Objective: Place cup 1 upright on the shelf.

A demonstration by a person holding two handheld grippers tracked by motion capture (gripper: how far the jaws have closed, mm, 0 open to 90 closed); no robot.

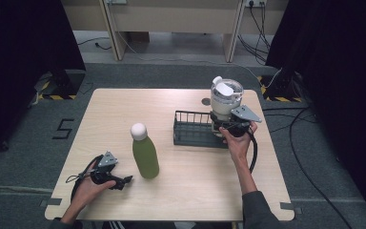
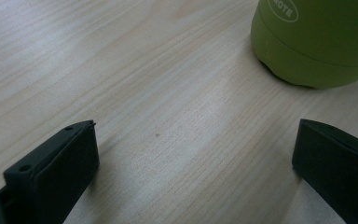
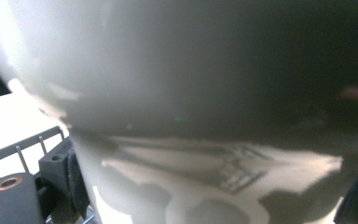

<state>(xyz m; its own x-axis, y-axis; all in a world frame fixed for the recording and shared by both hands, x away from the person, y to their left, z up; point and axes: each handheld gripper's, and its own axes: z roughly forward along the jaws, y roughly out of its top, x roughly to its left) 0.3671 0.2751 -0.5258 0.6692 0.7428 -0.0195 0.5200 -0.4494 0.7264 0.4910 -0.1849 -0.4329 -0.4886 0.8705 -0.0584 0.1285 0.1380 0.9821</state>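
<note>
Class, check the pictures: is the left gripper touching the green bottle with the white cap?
Apart. In the left gripper view, the open left gripper shows bare wooden table between its jaws and the green bottle.

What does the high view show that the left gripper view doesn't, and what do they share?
The high view alone takes in the green bottle's white cap, the dark wire rack, and the right tongs closed on the white tumbler at the rack's right end. The left gripper view alone gives a close look at the white logo low on the bottle. Both show the green bottle standing on the wooden table and the left tongs, open.
</note>
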